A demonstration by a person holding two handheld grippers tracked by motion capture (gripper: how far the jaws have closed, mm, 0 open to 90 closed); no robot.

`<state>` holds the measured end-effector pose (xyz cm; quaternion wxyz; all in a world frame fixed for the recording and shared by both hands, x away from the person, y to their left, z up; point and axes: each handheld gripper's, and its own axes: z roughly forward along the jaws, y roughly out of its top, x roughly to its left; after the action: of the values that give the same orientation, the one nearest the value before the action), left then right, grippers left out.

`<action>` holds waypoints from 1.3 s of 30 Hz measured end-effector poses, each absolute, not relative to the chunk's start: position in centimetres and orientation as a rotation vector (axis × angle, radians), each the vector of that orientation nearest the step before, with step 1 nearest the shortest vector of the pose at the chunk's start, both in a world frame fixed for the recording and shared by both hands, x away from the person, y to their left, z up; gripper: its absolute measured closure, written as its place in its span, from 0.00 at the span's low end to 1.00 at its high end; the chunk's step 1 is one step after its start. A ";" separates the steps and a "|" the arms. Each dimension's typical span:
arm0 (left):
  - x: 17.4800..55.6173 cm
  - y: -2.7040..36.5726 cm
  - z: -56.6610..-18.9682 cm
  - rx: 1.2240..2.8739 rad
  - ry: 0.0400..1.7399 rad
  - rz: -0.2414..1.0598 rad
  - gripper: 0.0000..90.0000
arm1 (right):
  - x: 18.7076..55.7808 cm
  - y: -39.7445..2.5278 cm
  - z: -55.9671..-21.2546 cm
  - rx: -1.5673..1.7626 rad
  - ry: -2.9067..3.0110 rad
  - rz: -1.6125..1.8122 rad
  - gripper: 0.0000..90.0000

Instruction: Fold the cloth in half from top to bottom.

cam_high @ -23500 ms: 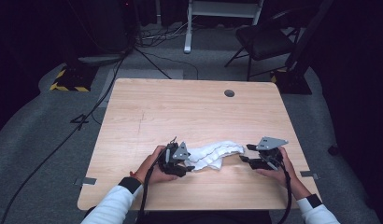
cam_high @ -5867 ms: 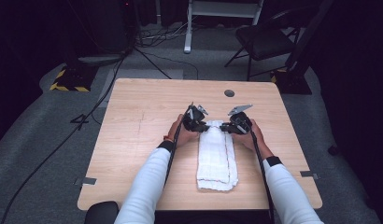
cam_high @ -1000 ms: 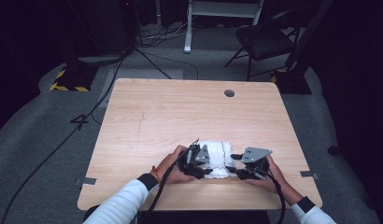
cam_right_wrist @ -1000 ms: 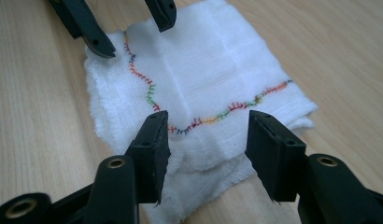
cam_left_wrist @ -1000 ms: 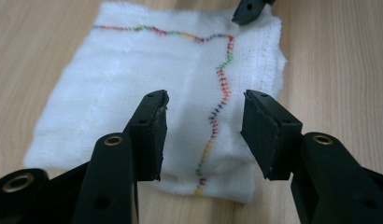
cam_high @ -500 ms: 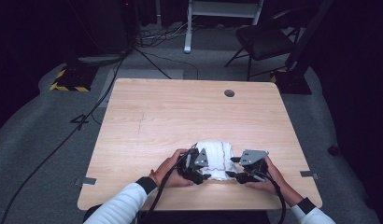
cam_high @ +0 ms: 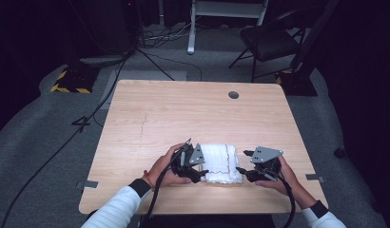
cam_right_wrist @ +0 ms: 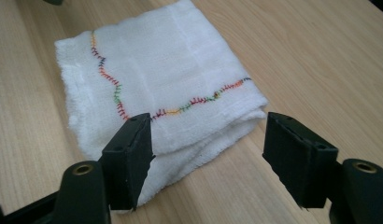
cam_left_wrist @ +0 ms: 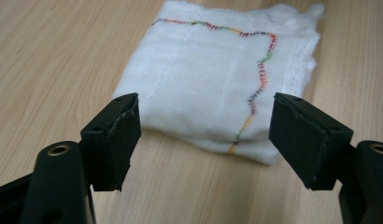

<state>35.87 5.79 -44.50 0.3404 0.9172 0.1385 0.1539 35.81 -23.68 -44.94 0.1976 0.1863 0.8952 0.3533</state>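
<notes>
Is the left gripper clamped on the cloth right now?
No: in the left gripper view the left gripper has its fingers spread wide, with the folded white cloth lying free on the table beyond them.

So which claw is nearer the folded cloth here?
Left. The left claw sits against the folded cloth at its left edge; the right claw is just off its right edge, both open.
</notes>
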 end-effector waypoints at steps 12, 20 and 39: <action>35.1 8.7 -44.6 2.392 0.447 0.491 0.24 | 35.5 -25.6 -45.2 0.591 2.482 0.987 0.35; 34.5 10.3 -45.2 2.399 0.510 0.555 0.22 | 35.2 -27.4 -45.6 0.653 2.451 0.976 0.35; 33.1 15.2 -47.1 2.386 0.669 0.609 0.21 | 34.5 -32.5 -47.7 0.816 2.405 0.921 0.33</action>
<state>33.09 15.19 -47.06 0.2905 0.8947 0.2508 0.2284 34.48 -32.50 -47.70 0.2183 0.2949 0.8687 0.3327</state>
